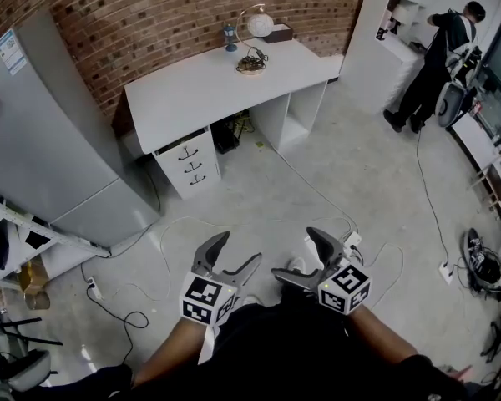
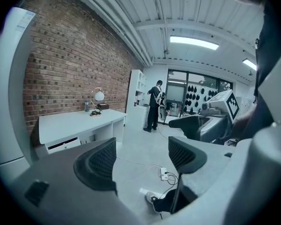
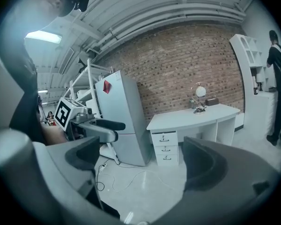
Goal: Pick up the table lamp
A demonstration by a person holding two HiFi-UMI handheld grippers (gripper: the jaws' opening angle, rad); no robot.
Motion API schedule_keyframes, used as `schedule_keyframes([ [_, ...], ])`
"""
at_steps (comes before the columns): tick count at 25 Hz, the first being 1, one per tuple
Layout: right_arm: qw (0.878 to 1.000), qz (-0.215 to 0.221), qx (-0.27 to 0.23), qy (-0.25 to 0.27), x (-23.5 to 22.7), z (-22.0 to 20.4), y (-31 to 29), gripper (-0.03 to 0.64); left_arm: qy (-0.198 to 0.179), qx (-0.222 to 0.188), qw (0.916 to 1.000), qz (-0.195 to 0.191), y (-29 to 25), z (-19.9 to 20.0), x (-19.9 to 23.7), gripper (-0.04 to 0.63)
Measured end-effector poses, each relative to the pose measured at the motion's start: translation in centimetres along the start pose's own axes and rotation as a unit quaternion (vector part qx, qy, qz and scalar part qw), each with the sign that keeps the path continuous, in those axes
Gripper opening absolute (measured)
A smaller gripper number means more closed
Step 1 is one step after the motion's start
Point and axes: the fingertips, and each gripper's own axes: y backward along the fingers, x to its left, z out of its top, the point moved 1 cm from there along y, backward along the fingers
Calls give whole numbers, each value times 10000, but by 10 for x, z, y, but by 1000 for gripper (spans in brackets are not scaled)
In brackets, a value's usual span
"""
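Observation:
The table lamp (image 1: 256,32), with a round white globe on a thin arched stem, stands on the far end of the white desk (image 1: 200,86) by the brick wall. It also shows small in the left gripper view as the lamp (image 2: 98,99) and in the right gripper view as the lamp (image 3: 199,95). My left gripper (image 1: 235,256) and right gripper (image 1: 295,256) are held low over the floor, far short of the desk. Both stand open with nothing between the jaws.
A grey fridge (image 1: 58,140) stands left of the desk, with a metal shelf rack (image 1: 17,241) beside it. Cables and a power strip (image 1: 352,241) lie on the concrete floor. A person (image 1: 438,57) stands at the white shelving, far right. Desk drawers (image 1: 188,165) face me.

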Motion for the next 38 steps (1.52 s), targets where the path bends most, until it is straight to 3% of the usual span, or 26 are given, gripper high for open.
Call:
schedule_keyframes([
  [11,9998,66,-85,-150,-54,20,-33,553,-87,194,9998,9,-49,18,29,347],
  [16,9993,65,-256,-259,-109,43,-62,545,-329,377,9987,29,-97,37,55,347],
  [26,9984,87,-439,-332,-243,104,-97,537,-489,181,9985,163,-215,120,102,347],
  [38,9975,348,-472,-401,-333,125,-123,531,-417,358,9981,286,-304,141,126,347],
])
